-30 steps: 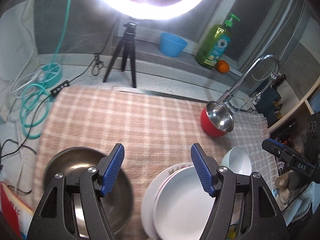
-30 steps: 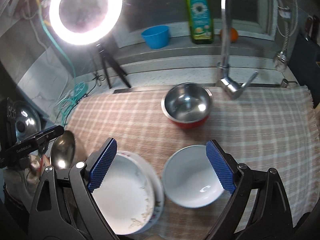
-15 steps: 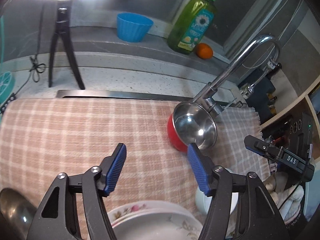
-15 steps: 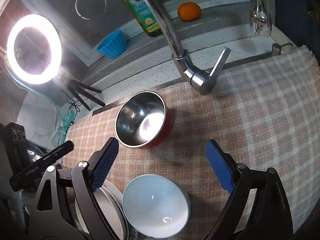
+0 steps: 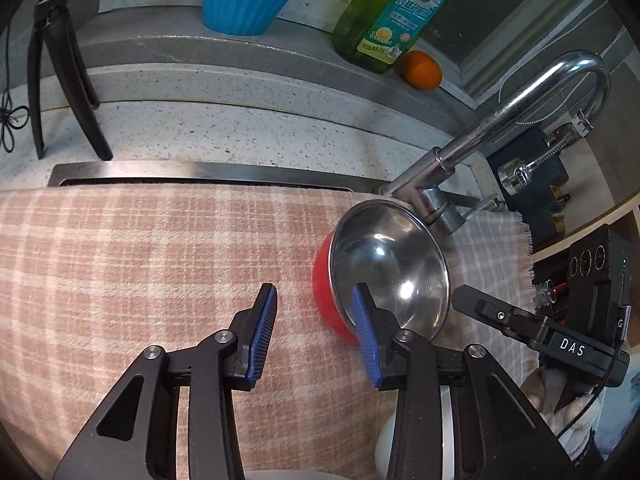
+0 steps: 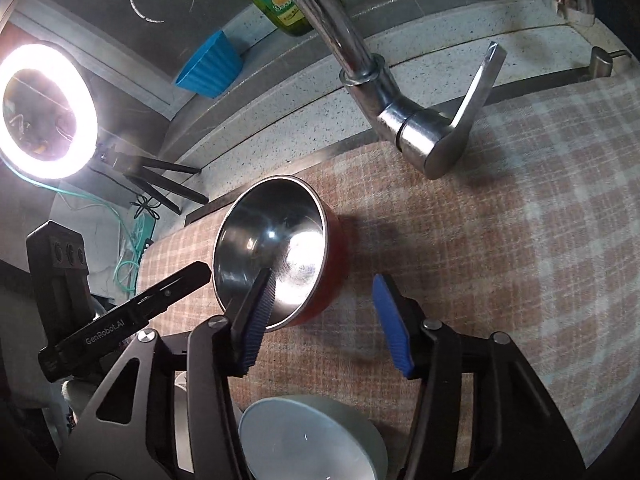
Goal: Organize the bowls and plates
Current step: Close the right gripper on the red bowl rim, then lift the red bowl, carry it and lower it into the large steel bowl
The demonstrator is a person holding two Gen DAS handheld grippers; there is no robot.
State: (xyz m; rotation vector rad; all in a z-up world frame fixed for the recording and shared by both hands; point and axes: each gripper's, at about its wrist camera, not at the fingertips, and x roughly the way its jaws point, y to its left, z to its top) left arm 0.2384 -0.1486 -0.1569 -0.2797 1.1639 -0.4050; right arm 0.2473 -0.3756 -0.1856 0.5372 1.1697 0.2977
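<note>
A red bowl with a steel inside (image 5: pixel 384 272) (image 6: pixel 276 256) stands on the checked cloth (image 5: pixel 140 260) near the faucet. My left gripper (image 5: pixel 314 334) straddles its left wall, right pad at the rim and left pad out over the cloth. Its jaws are closing and a gap still shows. My right gripper (image 6: pixel 324 320) straddles the opposite wall, one pad over the steel inside and the other on the cloth side; it too is closing without pressing. A white bowl (image 6: pixel 312 436) sits just below the right gripper, and part of it shows under the left gripper (image 5: pixel 384 440).
The faucet (image 5: pixel 500 120) (image 6: pixel 400 120) arches right behind the red bowl. On the back ledge stand a blue cup (image 5: pixel 244 0), a green soap bottle (image 5: pixel 392 12) and an orange (image 5: pixel 420 70). A ring light (image 6: pixel 44 112) on its tripod (image 5: pixel 60 60) is at the left.
Both grippers have moved forward and down from the plates and white bowl to the red bowl, and their jaws have narrowed. The big steel bowl has left the view; the plates have nearly slid out.
</note>
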